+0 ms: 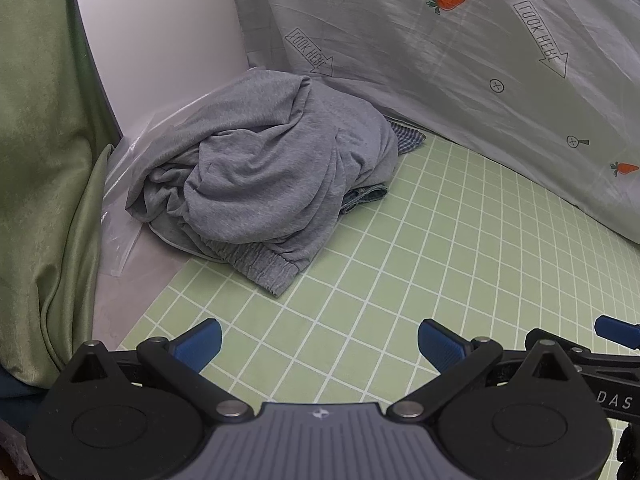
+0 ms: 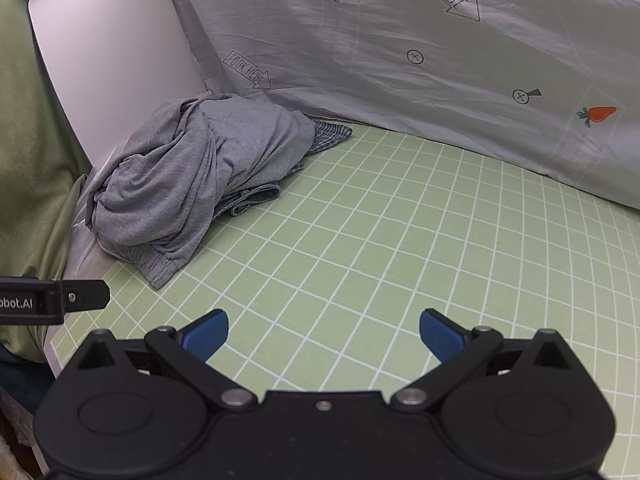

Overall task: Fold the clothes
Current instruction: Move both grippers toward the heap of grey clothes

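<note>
A crumpled heap of grey clothes [image 1: 264,176] lies at the far left of the green grid mat [image 1: 420,272]; a grey elastic waistband sticks out at its front and a blue checked garment [image 1: 406,138] peeks from beneath. The heap also shows in the right wrist view [image 2: 192,176]. My left gripper [image 1: 320,346] is open and empty, above the mat short of the heap. My right gripper [image 2: 324,334] is open and empty, above the mat to the right of the heap. A blue fingertip of the right gripper [image 1: 616,330] shows at the left view's right edge.
A grey sheet printed with carrots and "LOOK HERE" arrows [image 1: 460,52] rises along the back. A white panel [image 1: 160,40] and a green curtain [image 1: 40,160] stand at the left. Clear plastic [image 1: 120,216] lies beside the heap. The left gripper's body [image 2: 52,300] shows at left.
</note>
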`<action>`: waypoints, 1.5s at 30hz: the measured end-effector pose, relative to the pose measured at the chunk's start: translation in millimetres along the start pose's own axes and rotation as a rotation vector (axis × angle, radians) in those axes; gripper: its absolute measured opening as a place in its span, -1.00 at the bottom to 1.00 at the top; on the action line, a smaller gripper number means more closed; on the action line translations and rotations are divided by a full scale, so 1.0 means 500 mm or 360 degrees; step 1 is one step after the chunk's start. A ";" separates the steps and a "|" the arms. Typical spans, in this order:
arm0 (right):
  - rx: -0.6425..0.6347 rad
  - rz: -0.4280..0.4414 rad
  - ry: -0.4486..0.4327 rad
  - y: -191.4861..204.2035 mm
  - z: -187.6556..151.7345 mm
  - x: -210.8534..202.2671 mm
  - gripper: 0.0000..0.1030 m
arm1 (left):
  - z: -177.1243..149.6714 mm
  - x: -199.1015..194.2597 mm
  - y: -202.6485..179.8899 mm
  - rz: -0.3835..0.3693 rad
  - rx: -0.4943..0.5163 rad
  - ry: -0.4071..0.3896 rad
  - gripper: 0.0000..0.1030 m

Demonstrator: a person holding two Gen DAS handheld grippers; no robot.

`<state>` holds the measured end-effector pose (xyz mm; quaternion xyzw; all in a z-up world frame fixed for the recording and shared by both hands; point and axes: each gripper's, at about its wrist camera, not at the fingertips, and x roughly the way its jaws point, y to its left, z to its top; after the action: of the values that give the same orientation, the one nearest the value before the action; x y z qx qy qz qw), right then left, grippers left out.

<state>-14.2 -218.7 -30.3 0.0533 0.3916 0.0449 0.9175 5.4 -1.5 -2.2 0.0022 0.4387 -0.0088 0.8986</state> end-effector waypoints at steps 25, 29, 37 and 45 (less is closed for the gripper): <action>0.0004 -0.0019 0.0010 0.006 0.002 0.002 1.00 | -0.001 0.004 -0.004 -0.0008 0.0001 0.0016 0.99; 0.0006 -0.0021 0.0012 0.006 0.002 0.003 1.00 | 0.000 0.006 -0.004 -0.0008 0.0002 0.0022 0.99; 0.0002 -0.0022 0.0019 0.009 0.001 0.008 1.00 | 0.000 0.014 -0.001 -0.0014 -0.0009 0.0041 0.99; -0.0065 0.0001 0.0035 0.024 0.009 0.030 0.99 | 0.011 0.026 0.009 0.0004 -0.0041 0.0050 0.99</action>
<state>-1.1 -205.0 -36.1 0.0341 0.4005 0.0538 0.9141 18.0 2.6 -8.8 -0.0087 0.4527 -0.0021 0.8916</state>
